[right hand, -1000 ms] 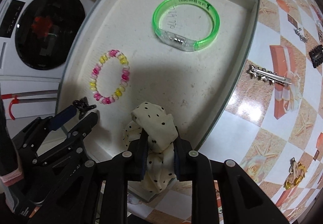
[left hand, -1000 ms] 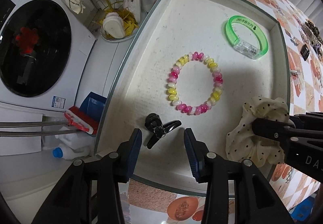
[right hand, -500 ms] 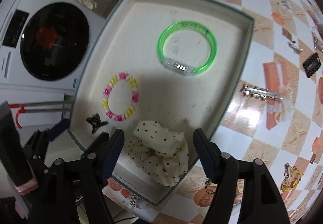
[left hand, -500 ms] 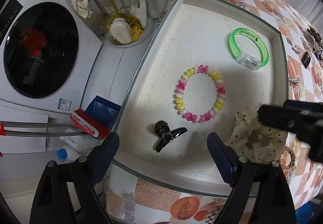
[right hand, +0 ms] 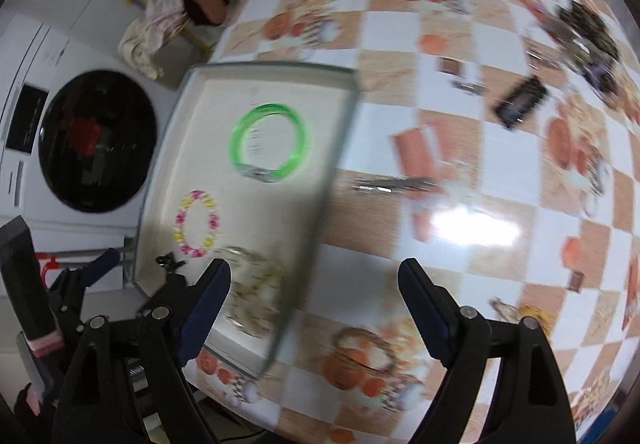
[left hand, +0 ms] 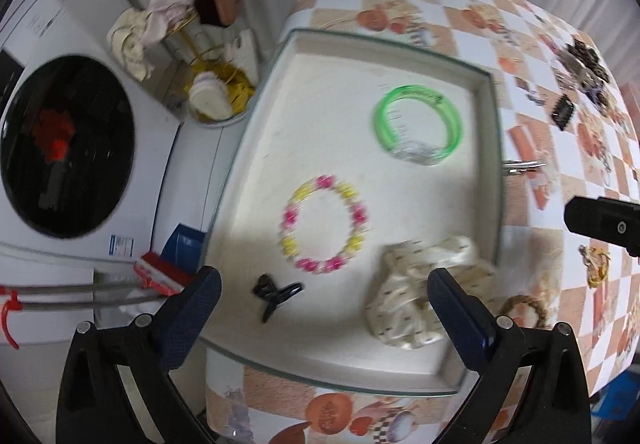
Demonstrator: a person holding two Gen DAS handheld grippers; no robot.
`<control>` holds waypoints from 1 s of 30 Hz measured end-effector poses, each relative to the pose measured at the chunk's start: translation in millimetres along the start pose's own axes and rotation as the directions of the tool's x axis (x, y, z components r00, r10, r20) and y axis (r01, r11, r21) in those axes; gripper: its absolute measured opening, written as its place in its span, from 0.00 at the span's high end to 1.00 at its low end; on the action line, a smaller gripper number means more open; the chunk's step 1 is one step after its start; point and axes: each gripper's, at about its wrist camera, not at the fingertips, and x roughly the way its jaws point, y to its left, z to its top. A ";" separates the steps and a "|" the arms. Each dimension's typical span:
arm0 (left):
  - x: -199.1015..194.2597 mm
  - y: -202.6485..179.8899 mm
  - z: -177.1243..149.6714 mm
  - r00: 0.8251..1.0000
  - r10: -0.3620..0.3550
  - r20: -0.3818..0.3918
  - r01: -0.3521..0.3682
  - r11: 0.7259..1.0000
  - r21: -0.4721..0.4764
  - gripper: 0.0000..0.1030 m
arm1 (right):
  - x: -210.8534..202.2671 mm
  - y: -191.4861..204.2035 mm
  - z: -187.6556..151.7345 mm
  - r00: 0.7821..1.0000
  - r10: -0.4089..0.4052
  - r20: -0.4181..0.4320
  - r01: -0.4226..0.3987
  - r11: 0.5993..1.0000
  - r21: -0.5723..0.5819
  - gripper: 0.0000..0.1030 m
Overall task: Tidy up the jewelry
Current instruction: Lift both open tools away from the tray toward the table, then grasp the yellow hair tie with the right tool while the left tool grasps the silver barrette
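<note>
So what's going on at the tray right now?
A person is sorting jewelry into the tray with two handheld grippers. Both are empty, jaws opening: the left gripper above the black hair clip, the right gripper over the tablecloth. The polka-dot scrunchie, beaded bracelet and green bangle lie in the tray. More clips wait on the table.

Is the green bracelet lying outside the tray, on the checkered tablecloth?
No. The green bracelet lies inside the tray, beyond the pink-and-yellow bead bracelet.
</note>
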 end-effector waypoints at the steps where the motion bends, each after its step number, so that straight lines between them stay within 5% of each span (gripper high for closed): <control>1: -2.1 -7.3 3.1 1.000 -0.010 0.001 0.010 1.000 0.013 0.00 | -3.8 -7.7 -0.8 1.000 -0.005 0.001 0.005 1.000 0.014 0.15; 17: -16.0 -110.5 30.9 0.994 -0.108 0.016 0.102 0.972 0.213 0.00 | -47.6 -161.6 -59.1 0.990 -0.139 -0.012 0.136 0.946 0.295 0.15; 30: 1.8 -179.9 53.0 0.990 -0.131 0.044 0.099 0.896 0.433 0.08 | -38.9 -184.7 -78.9 0.987 -0.159 -0.030 0.162 0.951 0.262 0.15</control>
